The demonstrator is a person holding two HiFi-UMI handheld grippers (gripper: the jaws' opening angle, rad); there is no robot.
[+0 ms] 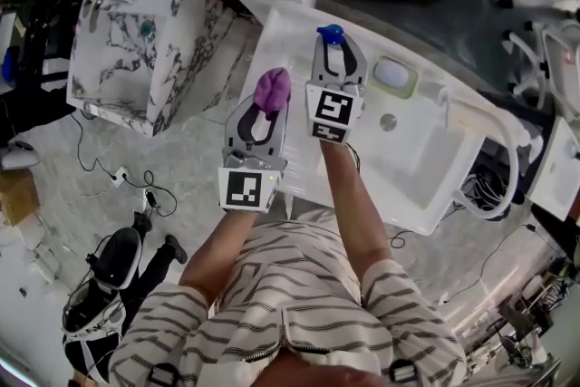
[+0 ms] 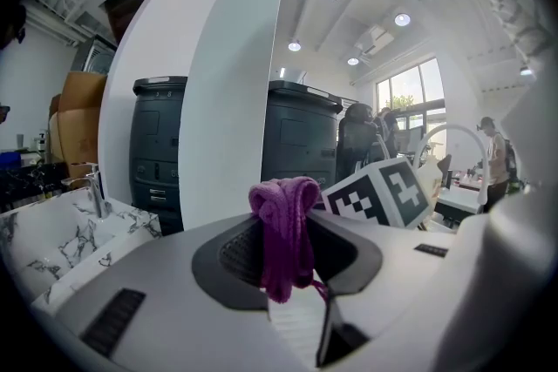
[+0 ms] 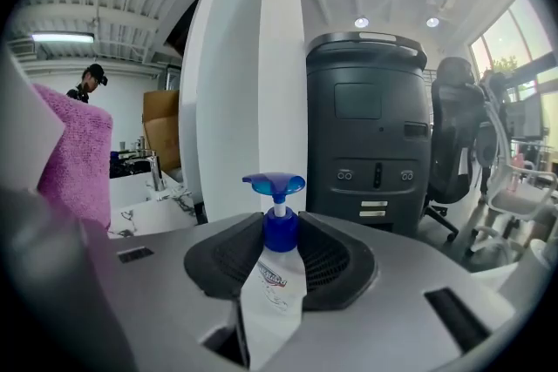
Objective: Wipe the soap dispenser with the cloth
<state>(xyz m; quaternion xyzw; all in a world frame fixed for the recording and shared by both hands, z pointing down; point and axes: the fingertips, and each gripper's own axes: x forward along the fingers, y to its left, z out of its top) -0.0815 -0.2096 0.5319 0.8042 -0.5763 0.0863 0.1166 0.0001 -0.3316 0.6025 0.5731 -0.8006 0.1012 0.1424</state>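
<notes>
A purple cloth [image 1: 273, 90] is bunched up between the jaws of my left gripper [image 1: 265, 111], which is shut on it. It hangs in folds in the left gripper view [image 2: 285, 231] at that gripper [image 2: 289, 255]. Just to the right, my right gripper [image 1: 336, 52] is shut on the soap dispenser [image 1: 331, 33], a clear bottle with a blue pump top [image 3: 275, 274]. The bottle stands upright between the jaws of the right gripper [image 3: 277, 253]. Both grippers hover side by side over the white sink counter [image 1: 290, 27]. The cloth also shows at the left edge of the right gripper view [image 3: 78, 152].
The counter holds a sunken basin [image 1: 426, 168], a drain knob [image 1: 388, 121], a small dish [image 1: 392, 75] and a curved white faucet [image 1: 509, 160]. A marbled sink unit [image 1: 136, 41] stands to the left. A white pillar [image 3: 261, 74] and a dark cabinet [image 3: 366, 135] lie ahead.
</notes>
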